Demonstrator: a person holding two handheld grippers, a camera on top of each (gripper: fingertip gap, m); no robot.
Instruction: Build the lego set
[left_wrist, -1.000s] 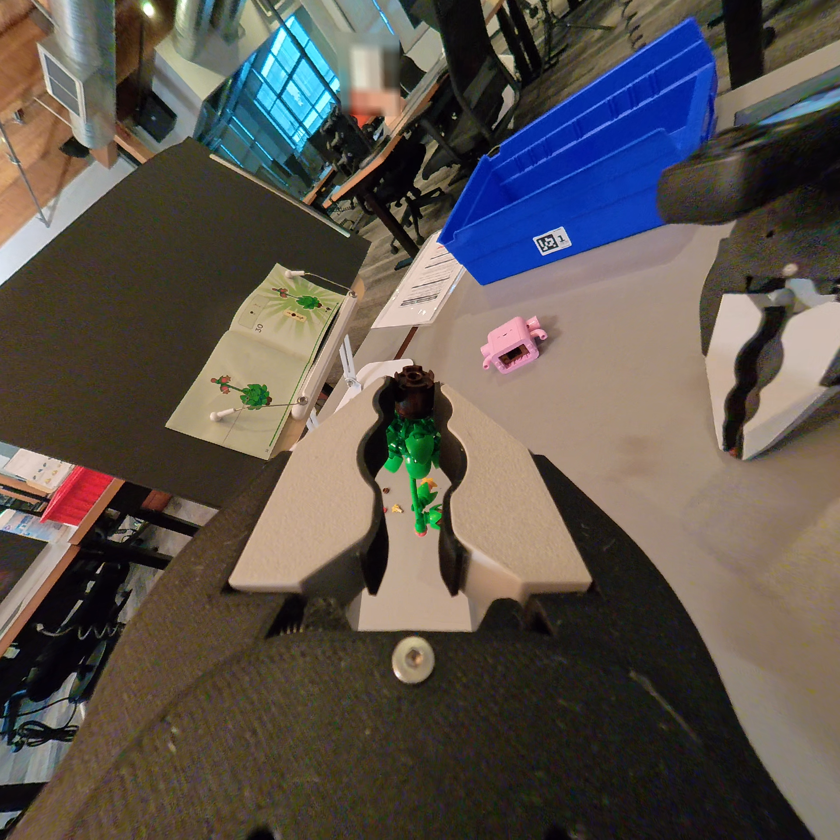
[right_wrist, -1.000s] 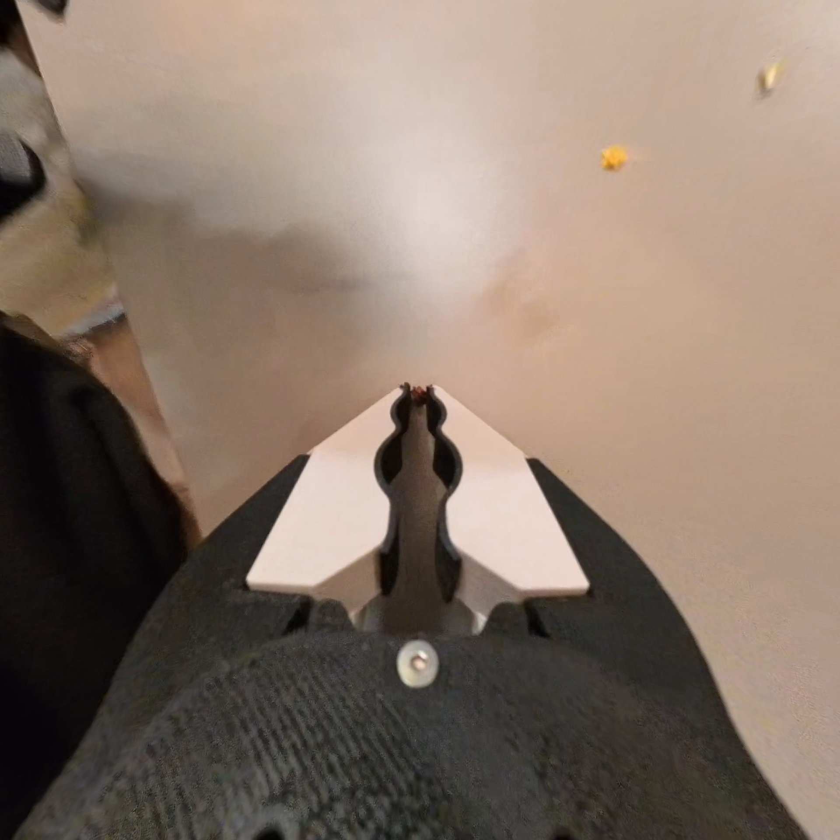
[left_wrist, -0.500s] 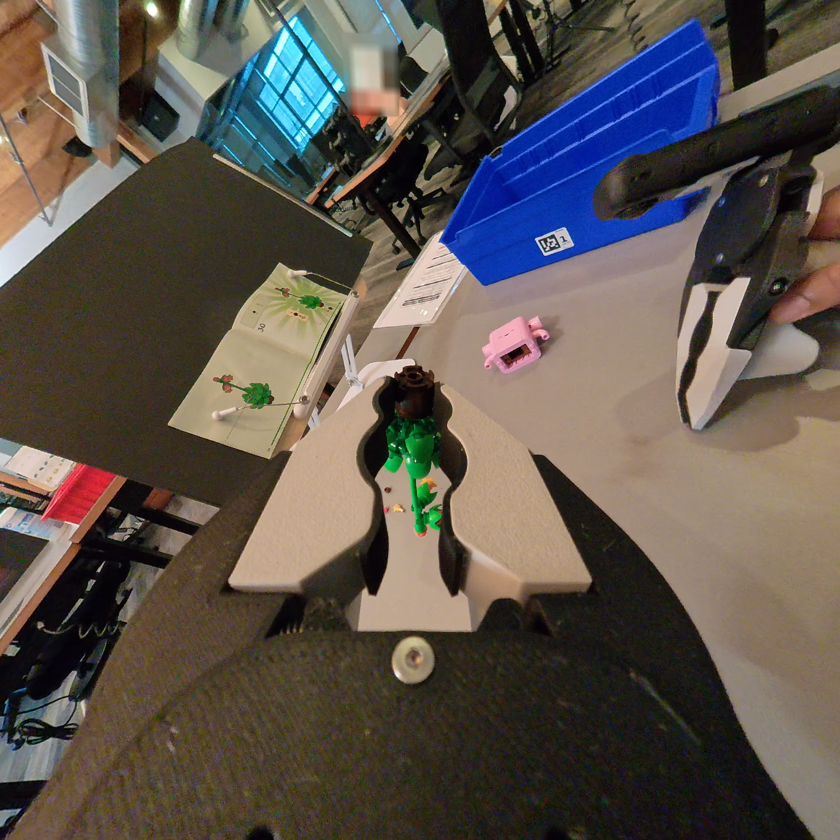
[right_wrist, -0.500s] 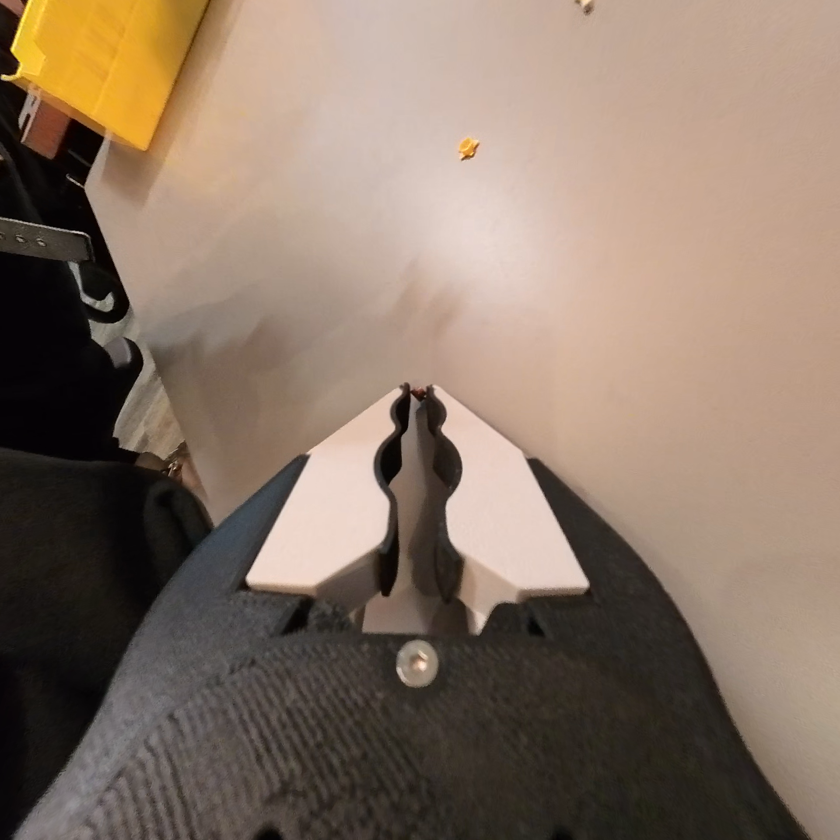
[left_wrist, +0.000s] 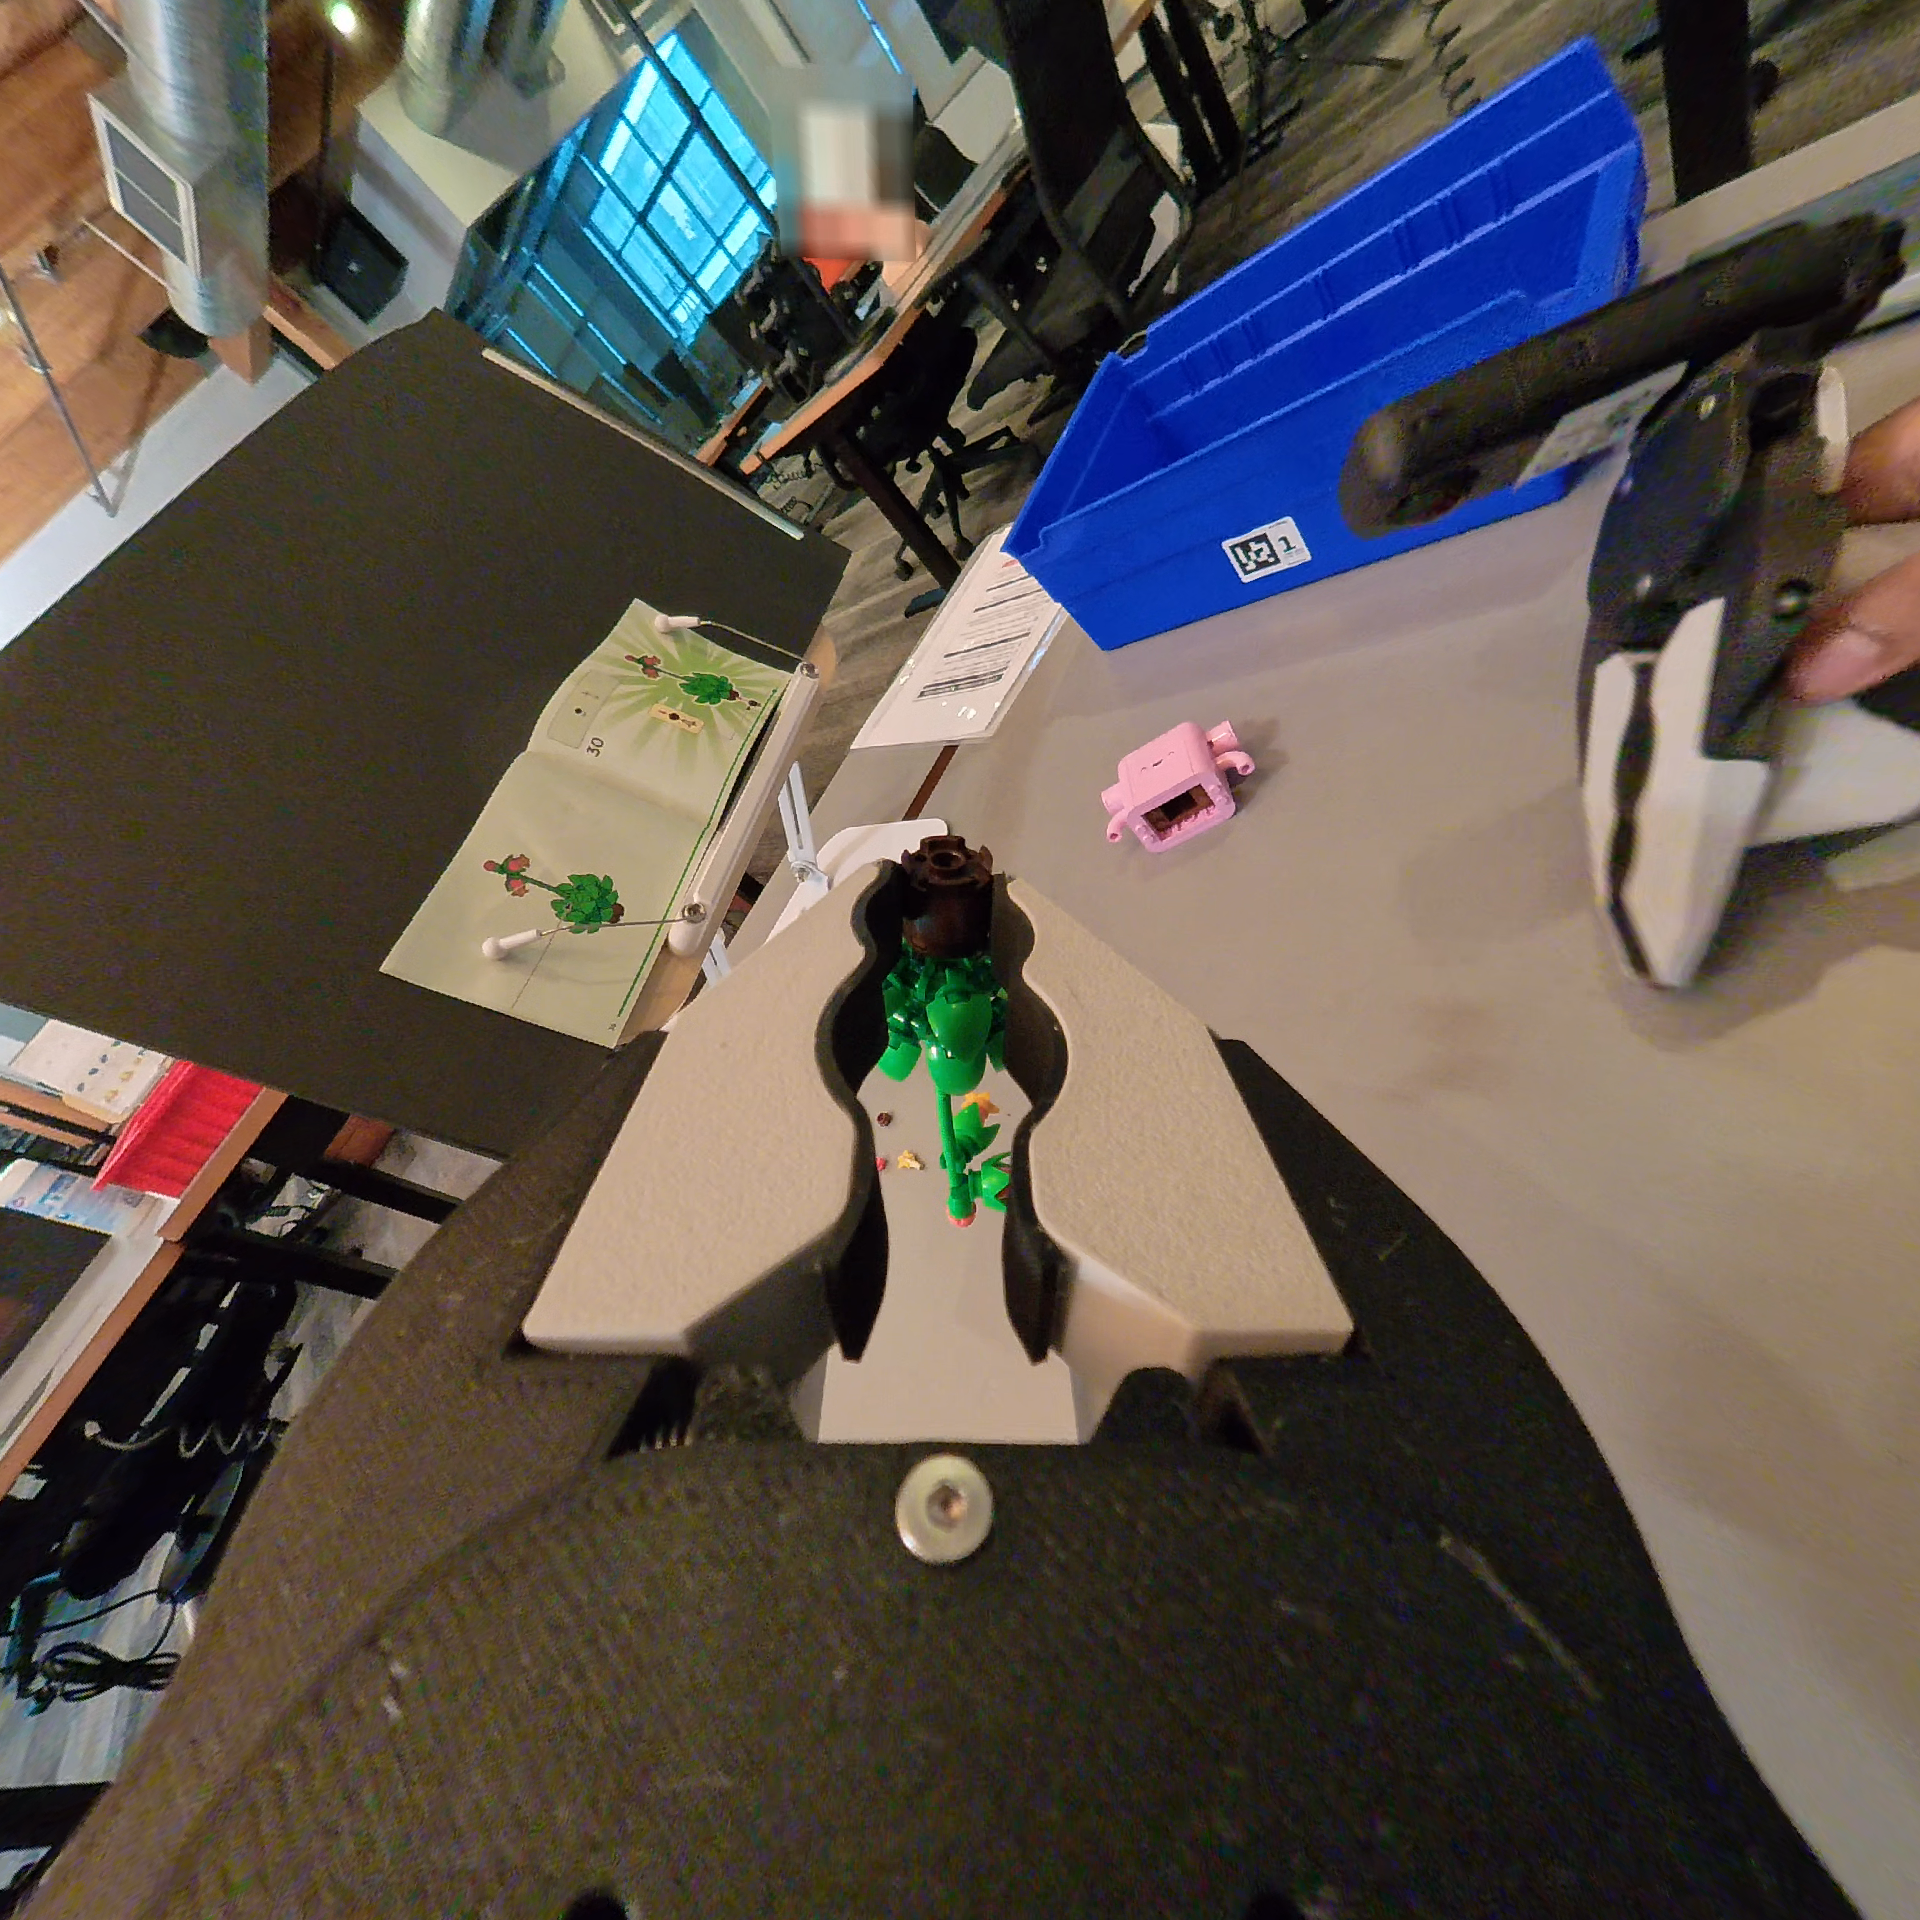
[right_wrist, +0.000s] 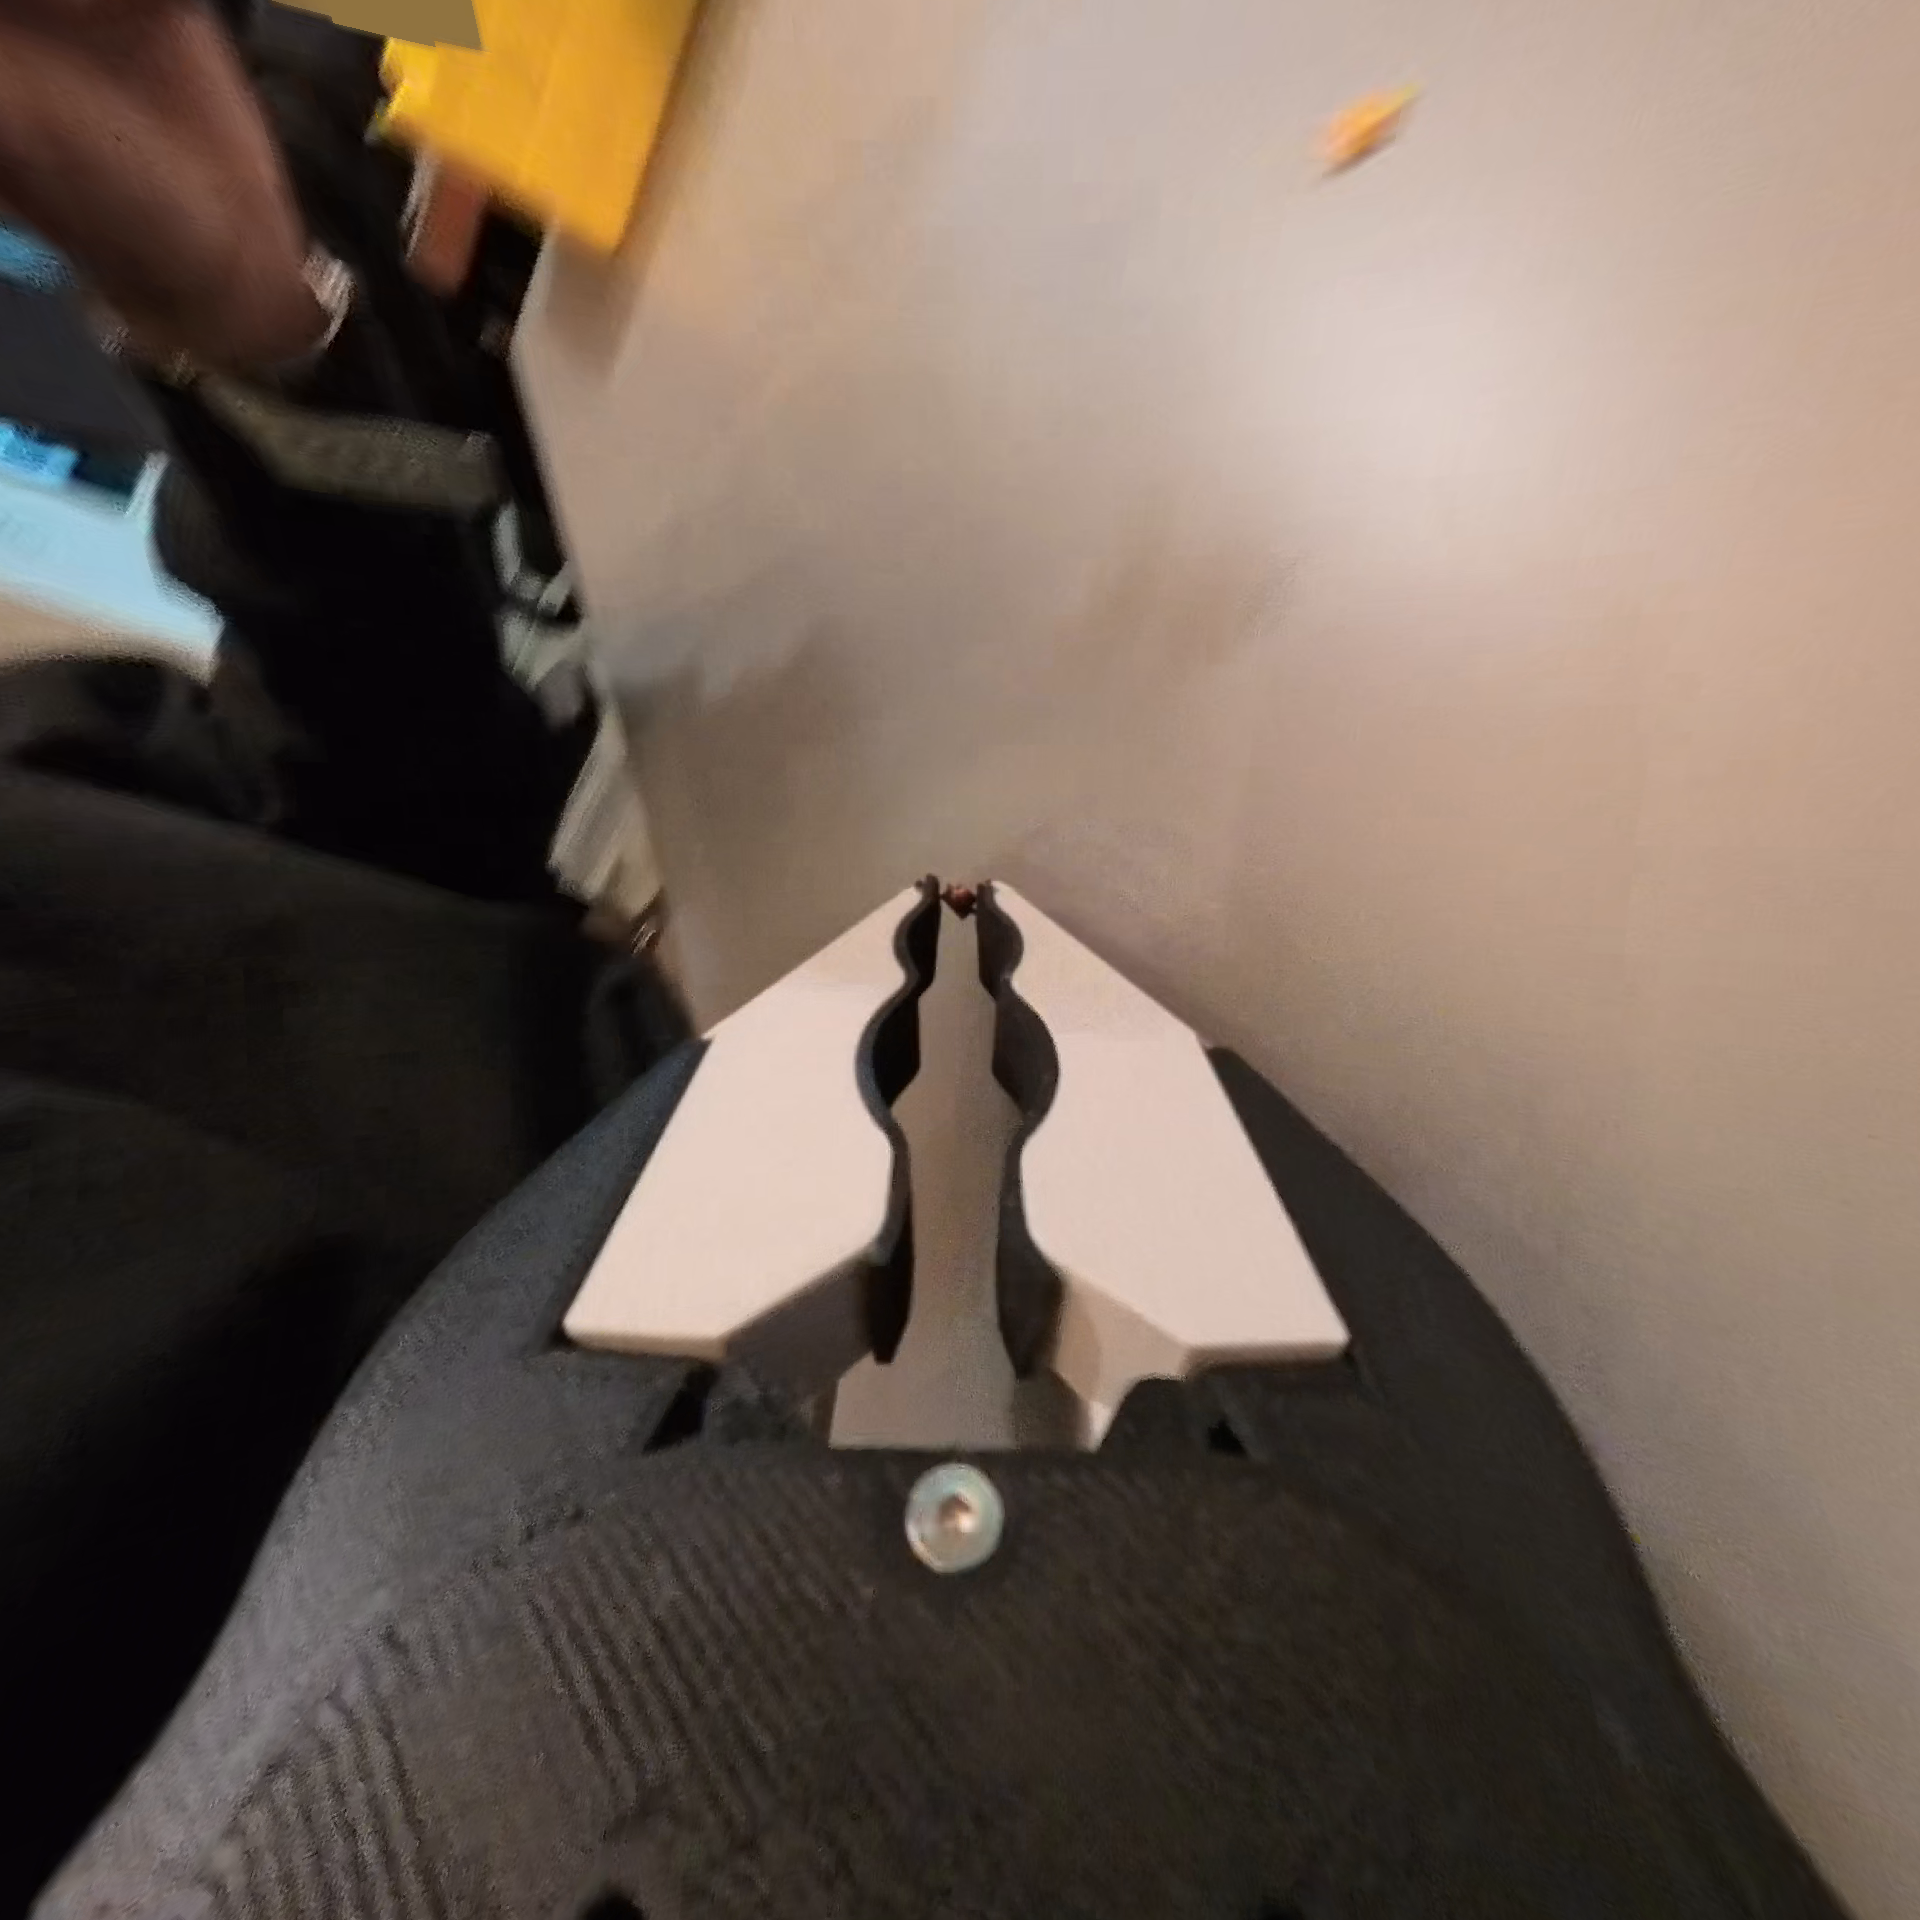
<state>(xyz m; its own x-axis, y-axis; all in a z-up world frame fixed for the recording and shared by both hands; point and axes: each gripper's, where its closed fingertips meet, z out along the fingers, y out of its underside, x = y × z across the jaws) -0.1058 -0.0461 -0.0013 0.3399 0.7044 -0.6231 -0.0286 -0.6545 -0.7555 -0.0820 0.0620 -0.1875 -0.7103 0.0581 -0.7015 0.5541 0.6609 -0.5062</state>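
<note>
My left tongs (left_wrist: 943, 902) clamp the green plant build's brown base (left_wrist: 943, 891); my right tongs (right_wrist: 957, 898) pinch a tiny red piece (right_wrist: 958, 896) above the bench (right_wrist: 1351, 623).

Open-plan office or lab: rows of desks (left_wrist: 831, 384) with office chairs (left_wrist: 1081, 177), exposed ceiling duct (left_wrist: 208, 156), large windows (left_wrist: 644, 260).

Each claw (left_wrist: 943, 894) — pale grey wavy-edged fingers, textured black body, silver screw.

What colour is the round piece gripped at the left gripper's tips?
Dark brown round piece; left wrist view shows it best.
</note>
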